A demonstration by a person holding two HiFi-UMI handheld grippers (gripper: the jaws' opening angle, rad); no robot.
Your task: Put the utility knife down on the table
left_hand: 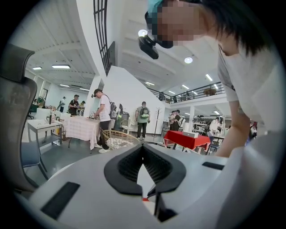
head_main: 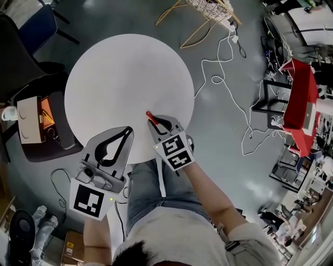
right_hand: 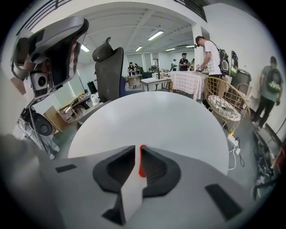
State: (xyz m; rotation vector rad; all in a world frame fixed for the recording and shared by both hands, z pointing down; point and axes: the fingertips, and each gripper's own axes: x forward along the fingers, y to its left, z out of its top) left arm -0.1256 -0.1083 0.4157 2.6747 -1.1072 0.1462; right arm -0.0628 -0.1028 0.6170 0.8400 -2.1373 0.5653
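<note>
A red utility knife (head_main: 150,115) sticks out from between the jaws of my right gripper (head_main: 156,122), which is shut on it over the near right part of the round white table (head_main: 125,67). In the right gripper view the knife (right_hand: 141,162) shows as a thin red strip pinched between the black pads (right_hand: 154,167), its tip pointing over the table (right_hand: 156,116). My left gripper (head_main: 127,130) hovers at the table's near edge, left of the right one, jaws shut tip to tip with nothing between them. In its own view the left gripper (left_hand: 143,146) looks out toward the person.
A dark office chair (head_main: 31,104) carrying a cardboard box (head_main: 32,118) stands left of the table. White cables (head_main: 229,88) trail over the floor on the right. A wicker basket (head_main: 210,10) is beyond the table, a red table (head_main: 302,98) far right.
</note>
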